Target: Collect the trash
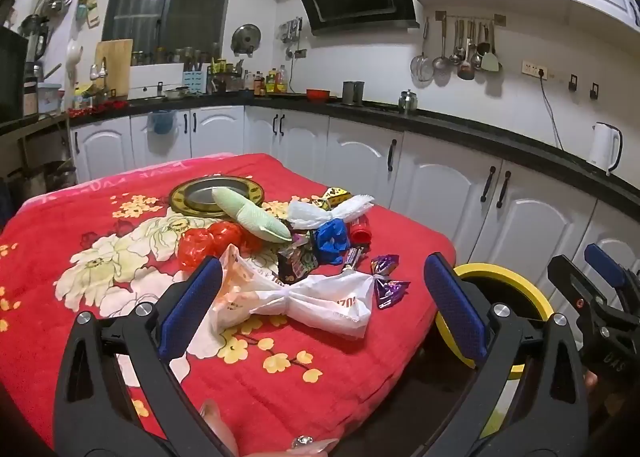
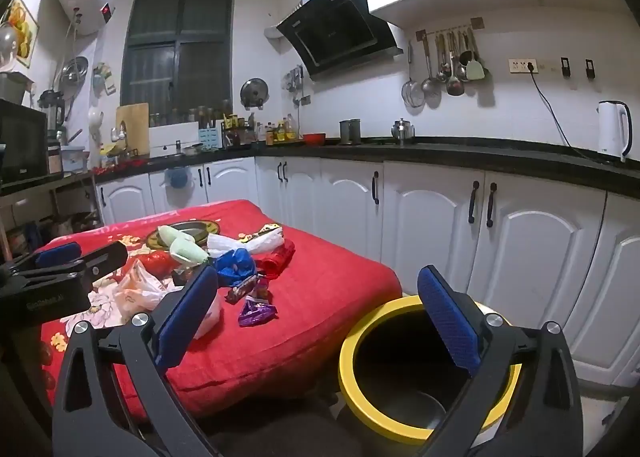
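Trash [image 1: 320,297] ahead of wide left gripper [image 1: 324,297] jaws, untouched.

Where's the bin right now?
The yellow-rimmed bin stands on the floor off the right edge of the red blanket, directly below the open right gripper, in front of the white cabinets.

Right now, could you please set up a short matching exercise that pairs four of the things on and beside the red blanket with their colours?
Things:
1. Crumpled bag in the middle of the pile
2. Candy wrapper near the blanket's edge
3. Rim of the bin on the floor
4. Knotted bag nearest the left claw

Colours:
A. yellow
B. white
C. blue
D. purple

Pairs: 1-C, 2-D, 3-A, 4-B
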Tool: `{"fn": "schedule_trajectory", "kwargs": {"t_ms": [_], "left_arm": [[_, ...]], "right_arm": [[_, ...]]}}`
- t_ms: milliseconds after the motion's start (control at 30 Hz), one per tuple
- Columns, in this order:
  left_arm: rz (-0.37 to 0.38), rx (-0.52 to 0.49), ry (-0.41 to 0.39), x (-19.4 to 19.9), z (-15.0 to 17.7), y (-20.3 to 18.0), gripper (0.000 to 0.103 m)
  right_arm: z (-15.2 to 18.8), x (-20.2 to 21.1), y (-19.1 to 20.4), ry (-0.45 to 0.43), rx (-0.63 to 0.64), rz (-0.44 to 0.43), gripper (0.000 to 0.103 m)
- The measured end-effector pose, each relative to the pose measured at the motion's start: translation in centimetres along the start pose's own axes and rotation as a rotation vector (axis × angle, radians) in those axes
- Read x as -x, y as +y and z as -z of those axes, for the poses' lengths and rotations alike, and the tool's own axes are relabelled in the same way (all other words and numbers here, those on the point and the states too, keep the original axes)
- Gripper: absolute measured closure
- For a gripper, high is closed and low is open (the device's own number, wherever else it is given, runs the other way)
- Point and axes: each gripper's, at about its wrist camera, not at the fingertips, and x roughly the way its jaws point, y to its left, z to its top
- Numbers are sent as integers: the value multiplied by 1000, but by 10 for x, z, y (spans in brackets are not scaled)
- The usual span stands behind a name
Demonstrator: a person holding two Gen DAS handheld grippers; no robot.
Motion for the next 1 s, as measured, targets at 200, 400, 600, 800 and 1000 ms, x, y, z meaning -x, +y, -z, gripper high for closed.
{"fn": "schedule_trajectory", "kwargs": {"t_ms": [200, 400, 600, 800, 1000], "left_arm": [[-1, 1, -5, 0, -1, 1, 10], [-6, -3, -7, 0, 0, -2, 10], [-2, 2, -10, 1, -3, 0, 10], [-2, 2, -12, 3, -7, 2, 10], [-1, 3, -12, 3, -8, 2, 10]], "right_arm": [[-1, 0, 0, 6, 6, 3, 6], [-2, 1, 0, -2, 8, 2, 6], [-1, 0, 0, -1, 9, 2, 6], [-3, 1, -2, 0, 10, 3, 6], [-3, 2, -1, -3, 12, 7, 6]]}}
